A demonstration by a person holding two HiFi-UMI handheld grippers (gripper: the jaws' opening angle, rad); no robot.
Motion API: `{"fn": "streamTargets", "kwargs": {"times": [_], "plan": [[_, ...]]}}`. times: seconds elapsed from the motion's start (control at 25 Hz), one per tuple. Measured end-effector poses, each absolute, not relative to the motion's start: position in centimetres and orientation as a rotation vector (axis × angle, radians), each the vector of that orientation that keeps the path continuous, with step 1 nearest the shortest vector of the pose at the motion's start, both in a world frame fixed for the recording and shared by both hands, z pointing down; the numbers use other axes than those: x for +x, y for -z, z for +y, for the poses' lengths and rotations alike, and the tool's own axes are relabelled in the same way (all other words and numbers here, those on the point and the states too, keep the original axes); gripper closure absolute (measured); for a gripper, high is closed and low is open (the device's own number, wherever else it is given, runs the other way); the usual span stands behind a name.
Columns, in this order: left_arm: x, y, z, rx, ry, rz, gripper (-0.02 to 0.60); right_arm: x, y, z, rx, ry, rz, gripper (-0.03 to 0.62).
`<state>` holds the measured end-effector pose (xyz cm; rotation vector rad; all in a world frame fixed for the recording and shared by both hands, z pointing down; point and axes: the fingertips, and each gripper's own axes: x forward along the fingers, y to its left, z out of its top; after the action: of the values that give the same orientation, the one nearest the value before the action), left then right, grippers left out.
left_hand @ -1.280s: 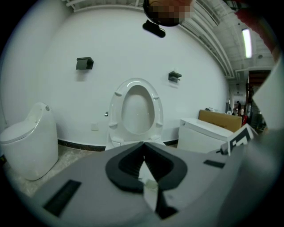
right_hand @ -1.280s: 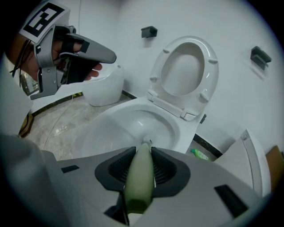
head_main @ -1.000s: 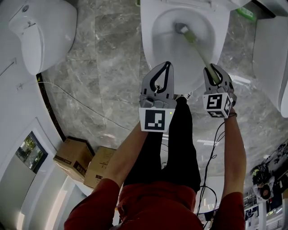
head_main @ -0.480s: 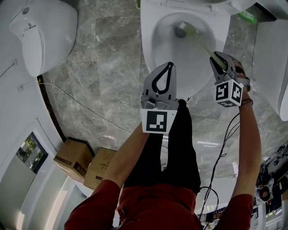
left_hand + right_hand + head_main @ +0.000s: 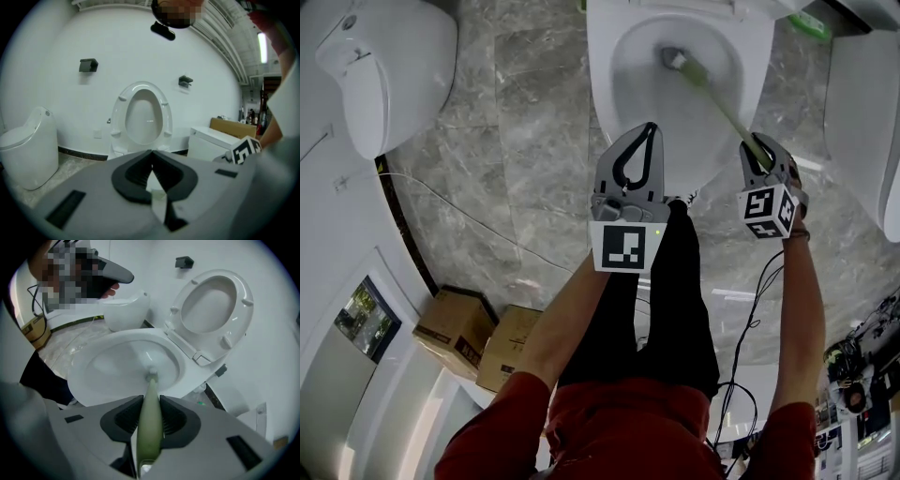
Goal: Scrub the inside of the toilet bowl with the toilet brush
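Now | right claw [image 5: 757, 148] clamps toilet brush [image 5: 717, 98] | reaching into toilet bowl [image 5: 630, 89]

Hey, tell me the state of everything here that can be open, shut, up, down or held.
left gripper: jaws shut, empty.
right gripper: jaws shut on the toilet brush handle.
toilet brush: held, head down in the toilet bowl.
toilet seat: raised.
neighbouring toilet: lid down.
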<state>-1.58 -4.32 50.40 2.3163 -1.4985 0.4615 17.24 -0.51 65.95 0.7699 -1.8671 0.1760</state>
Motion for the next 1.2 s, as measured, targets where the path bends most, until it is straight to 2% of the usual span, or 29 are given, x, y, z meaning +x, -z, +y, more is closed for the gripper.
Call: {"fn": "streamTargets", "kwargs": {"times": [0.36,0.8,1.2], "plan": [[-2.0,-50.4,-2.8,2.305,-0.474,-1.512,0.581,12.7,-66.8,4.4,0.96,-0.482,-1.843,0.49],[-4.2,-50.2,-2.4,2.277,-0.461,-1.548,0.581,6.9,-66.9,8.0,1.368,-1.404,-1.666,0.488],[-5.9,-50.3,-3.1,2.27,-0.467,-1.561,0.581,1.2,-67.6,3.1,1.419,-1.838,-1.631,0.49]]}}
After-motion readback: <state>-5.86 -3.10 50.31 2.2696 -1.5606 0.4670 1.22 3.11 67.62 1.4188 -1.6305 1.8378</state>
